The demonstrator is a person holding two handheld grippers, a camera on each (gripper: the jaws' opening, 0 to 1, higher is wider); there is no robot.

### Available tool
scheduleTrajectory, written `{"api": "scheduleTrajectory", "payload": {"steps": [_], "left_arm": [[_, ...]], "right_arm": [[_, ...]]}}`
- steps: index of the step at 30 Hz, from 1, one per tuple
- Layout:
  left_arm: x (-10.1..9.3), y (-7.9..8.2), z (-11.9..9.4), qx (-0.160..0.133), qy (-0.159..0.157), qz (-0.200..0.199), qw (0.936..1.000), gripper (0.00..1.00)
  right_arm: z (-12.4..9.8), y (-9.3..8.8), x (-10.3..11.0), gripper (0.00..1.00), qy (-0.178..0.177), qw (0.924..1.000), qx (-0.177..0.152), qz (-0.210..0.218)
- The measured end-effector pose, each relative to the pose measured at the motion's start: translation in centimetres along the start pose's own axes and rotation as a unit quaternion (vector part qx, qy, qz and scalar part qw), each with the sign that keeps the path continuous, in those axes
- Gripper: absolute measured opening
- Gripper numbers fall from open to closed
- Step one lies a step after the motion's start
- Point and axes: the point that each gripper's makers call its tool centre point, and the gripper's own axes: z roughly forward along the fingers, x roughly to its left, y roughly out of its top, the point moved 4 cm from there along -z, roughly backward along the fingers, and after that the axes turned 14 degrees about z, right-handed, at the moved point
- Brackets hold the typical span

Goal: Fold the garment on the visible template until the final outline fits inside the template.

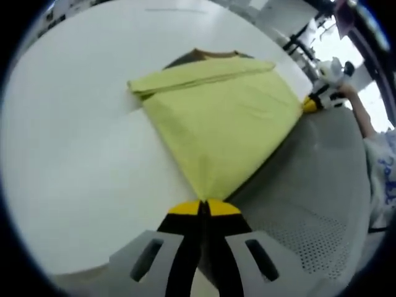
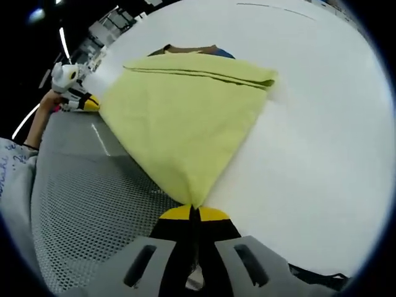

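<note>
Cloth fills the middle of both views: we see a yellow garment (image 1: 216,117) lying partly folded on a white counter (image 1: 74,136), with a folded band running across its far edge. Beyond that band a dark brown strip (image 1: 207,55) peeks out, and in the right gripper view the same garment (image 2: 185,117) shows that brown strip (image 2: 189,49) with a bit of blue beside it at the far end.

In the left gripper view, our left claw (image 1: 203,207) is clenched on a near corner of the garment; its yellow-tipped jaws stand pressed together with the cloth tapering into them. In the right gripper view, our right claw (image 2: 193,212) is likewise clamped on another corner, the jaws closed with the fabric pinched between the yellow tips.

Each claw also appears in the other's view: the right claw (image 1: 311,104) sits at the garment's far right corner in the left gripper view, and the left claw (image 2: 83,102) at the far left corner in the right gripper view, each with a hand behind it.

A grey perforated surface (image 2: 93,216) lies along one side of the garment, beside the white counter (image 2: 322,142). A light sleeve (image 2: 15,185) shows at the edge.
</note>
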Motion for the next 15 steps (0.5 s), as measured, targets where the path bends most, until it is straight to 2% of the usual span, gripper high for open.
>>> {"api": "scheduleTrajectory", "payload": {"steps": [7,15], "left_arm": [[-0.72,-0.23,0.25,0.022,-0.011,0.016,0.9996,0.0],[-0.67,-0.46,0.39,0.035,-0.005,0.025,0.9991,0.0]], "right_arm": [[-0.28,0.0,-0.34,0.02,-0.017,0.9998,0.004,-0.005],[0.08,-0.19,-0.15,0.02,-0.03,0.9987,0.035,-0.021]]}}
